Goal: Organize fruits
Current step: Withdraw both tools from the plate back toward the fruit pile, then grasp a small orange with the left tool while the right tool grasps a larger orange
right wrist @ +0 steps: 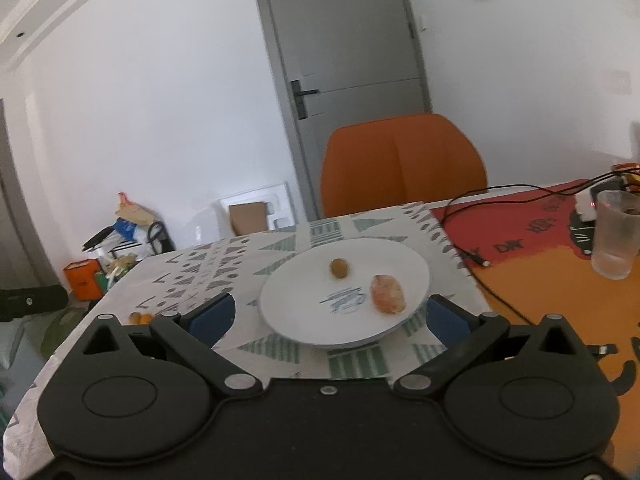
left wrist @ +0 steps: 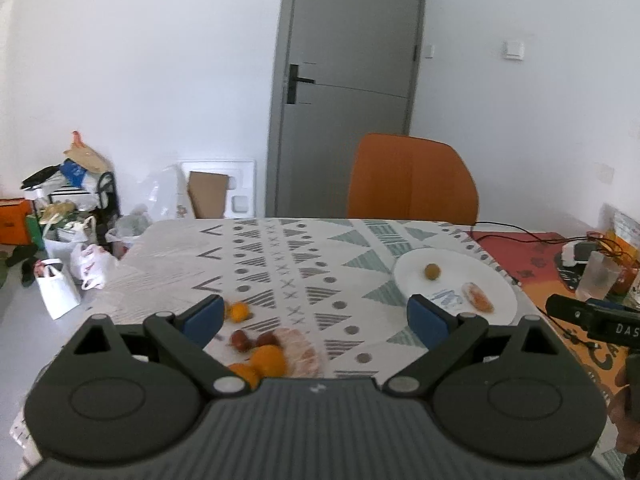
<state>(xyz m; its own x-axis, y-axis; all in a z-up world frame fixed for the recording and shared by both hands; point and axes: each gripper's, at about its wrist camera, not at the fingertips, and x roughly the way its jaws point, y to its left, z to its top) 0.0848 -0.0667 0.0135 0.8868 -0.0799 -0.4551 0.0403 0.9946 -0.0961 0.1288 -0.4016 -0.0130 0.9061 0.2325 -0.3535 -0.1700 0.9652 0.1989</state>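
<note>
The left gripper (left wrist: 316, 314) hangs with its jaws spread and empty, and the loose fruit (left wrist: 266, 354) lies just below and left of that gap, heaped on the counter (left wrist: 168, 264). The right gripper (right wrist: 330, 318) is spread too, framing the white plate (right wrist: 292, 312), which already holds two pieces. The left looks nearer the heap; the plate sits to its right.

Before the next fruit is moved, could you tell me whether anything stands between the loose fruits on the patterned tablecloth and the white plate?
Nothing visible does. The cluster of orange and red fruits lies near the left gripper, whose fingers are open. Only bare patterned tablecloth stretches across to the round white plate.
</note>
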